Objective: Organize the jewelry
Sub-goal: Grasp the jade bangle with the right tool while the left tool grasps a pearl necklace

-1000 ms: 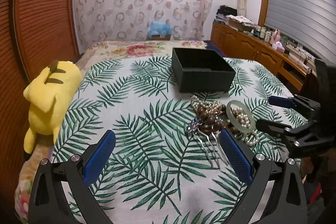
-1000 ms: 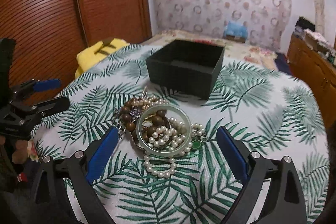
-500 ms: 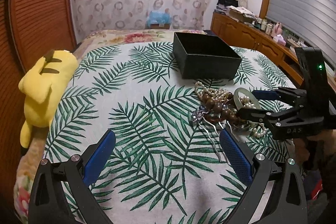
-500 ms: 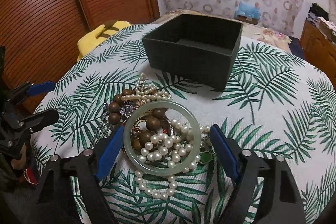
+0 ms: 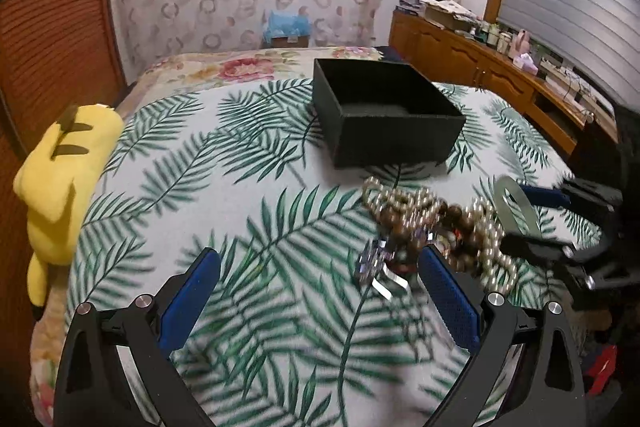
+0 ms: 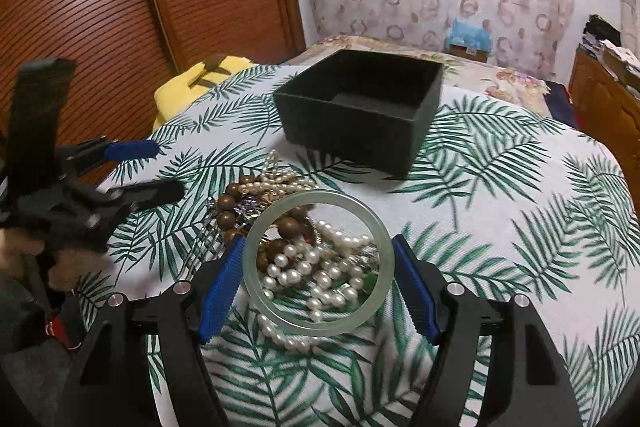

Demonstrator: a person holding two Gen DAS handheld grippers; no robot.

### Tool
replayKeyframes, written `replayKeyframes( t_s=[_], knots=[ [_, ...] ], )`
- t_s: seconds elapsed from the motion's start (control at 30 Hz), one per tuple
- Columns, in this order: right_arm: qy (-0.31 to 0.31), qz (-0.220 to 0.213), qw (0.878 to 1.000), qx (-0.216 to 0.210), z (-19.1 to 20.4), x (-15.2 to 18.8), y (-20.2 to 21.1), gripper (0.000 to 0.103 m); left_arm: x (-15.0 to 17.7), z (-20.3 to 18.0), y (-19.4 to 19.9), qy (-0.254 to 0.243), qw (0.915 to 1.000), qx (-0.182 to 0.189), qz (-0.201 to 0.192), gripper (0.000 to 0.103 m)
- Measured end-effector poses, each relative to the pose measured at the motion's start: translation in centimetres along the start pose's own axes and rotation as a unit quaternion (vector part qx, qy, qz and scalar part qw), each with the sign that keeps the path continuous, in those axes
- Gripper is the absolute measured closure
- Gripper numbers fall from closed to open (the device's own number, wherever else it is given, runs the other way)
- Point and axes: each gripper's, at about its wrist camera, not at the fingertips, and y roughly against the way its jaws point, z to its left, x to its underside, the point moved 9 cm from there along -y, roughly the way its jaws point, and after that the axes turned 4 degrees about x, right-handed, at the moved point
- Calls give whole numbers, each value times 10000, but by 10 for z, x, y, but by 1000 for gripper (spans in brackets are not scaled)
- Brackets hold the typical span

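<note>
We judge the step in hand to be the pickup of the pale green translucent jade bangle (image 6: 318, 263), which lies on top of the tangled heap of white pearl strands and brown wooden beads (image 6: 304, 251) near the middle of the palm-leaf printed bedspread (image 6: 500, 195). The open black square jewelry box (image 6: 360, 107) stands just beyond the heap, toward the far edge of the bedspread.

To do this well, we close squarely across the bangle's outer rim, with both blue pads on the rim at equal height, so that the hard, smooth ring does not squirt out. We lift slowly: pearl strands lie inside the ring and may snag and trail.

The right gripper (image 6: 318, 279) is low over the heap, its fingers spread and bracketing the bangle on both sides; the pads look very near the rim, but we cannot tell whether they touch. It is not yet clamped.

The left gripper (image 5: 320, 291) is released and holds nothing. It points toward the box, with the heap just beside its right-hand finger.
</note>
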Motion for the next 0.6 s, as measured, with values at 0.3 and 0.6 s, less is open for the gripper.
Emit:
replayKeyframes(
  t_s=[0.3,0.6],
  knots=[
    [-111,-79,9998,120,-14,9,9,28,-23,-18,-32,59,9988,420,233,33],
    [-186,-75,9997,141,-15,14,7,28,-34,-26,-72,426,9926,887,712,71]
  ],
)
